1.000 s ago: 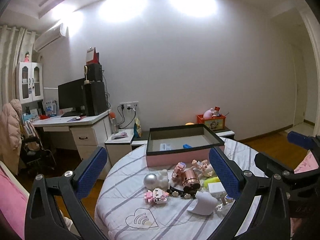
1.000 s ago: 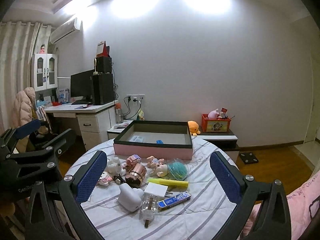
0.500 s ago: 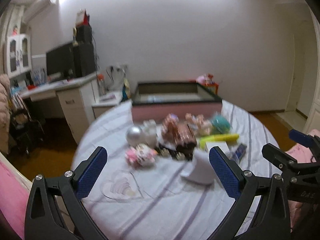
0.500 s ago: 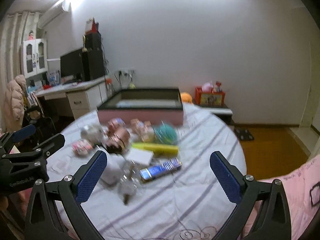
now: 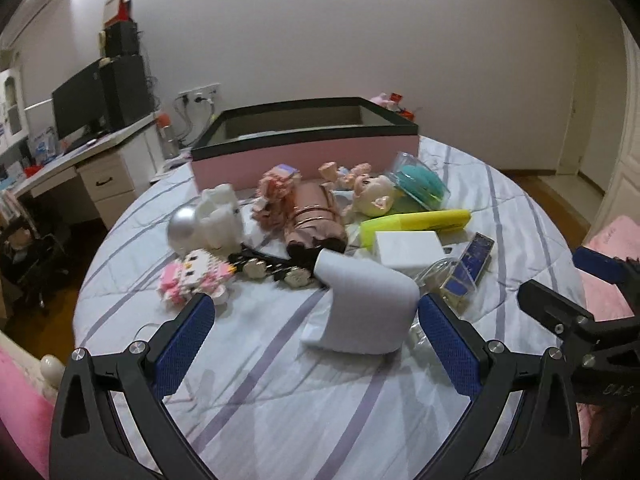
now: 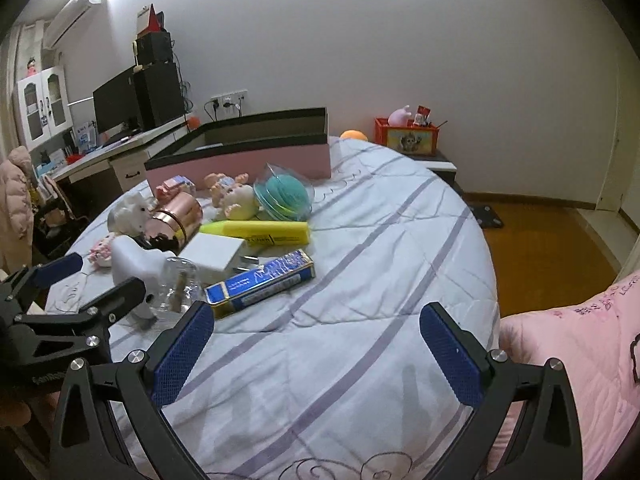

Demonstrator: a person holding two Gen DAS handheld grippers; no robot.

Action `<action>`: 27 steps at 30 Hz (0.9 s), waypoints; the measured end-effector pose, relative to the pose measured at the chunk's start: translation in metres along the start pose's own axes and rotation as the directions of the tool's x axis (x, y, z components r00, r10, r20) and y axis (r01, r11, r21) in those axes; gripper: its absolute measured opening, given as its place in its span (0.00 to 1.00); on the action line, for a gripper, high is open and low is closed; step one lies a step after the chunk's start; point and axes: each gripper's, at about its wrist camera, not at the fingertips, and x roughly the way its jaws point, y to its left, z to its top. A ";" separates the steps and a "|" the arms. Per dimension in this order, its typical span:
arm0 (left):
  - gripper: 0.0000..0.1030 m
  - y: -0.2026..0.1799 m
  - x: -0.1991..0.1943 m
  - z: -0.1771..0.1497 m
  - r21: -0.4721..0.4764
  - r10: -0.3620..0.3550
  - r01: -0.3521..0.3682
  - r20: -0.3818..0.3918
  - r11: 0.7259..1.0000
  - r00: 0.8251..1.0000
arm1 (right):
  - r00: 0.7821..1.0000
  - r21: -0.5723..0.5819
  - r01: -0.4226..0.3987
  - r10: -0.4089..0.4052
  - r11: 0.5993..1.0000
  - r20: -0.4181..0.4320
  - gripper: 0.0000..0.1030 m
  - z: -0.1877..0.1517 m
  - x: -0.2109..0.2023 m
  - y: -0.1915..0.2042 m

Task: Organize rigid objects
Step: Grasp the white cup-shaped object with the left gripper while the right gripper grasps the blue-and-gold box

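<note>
both hand-held grippers wide open, holding nothing, over the cluttered round desk [image 6: 360, 320]

left hand-held gripper [image 5: 316, 332] faces the white holder [image 5: 364, 304], which hides the glass dome; ahead of the right hand-held gripper [image 6: 316, 344], to its left, lies the blue box [image 6: 260, 284]; pink box [image 6: 240, 156] interior mostly unseen.

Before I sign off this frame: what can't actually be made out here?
- Contents of the pink box with black rim: both views look in at a low angle, so its near wall hides the floor.
- Clear glass bottle: left wrist view, mostly behind the white curved plastic piece.
- Print on the blue foil packet: too small.
</note>
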 end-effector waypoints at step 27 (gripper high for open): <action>0.48 0.034 0.001 -0.006 -0.027 -0.111 0.109 -0.070 0.994 0.991 | 0.976 -0.117 -0.008 -0.018 0.993 -0.218 1.00 0.022 0.073 0.035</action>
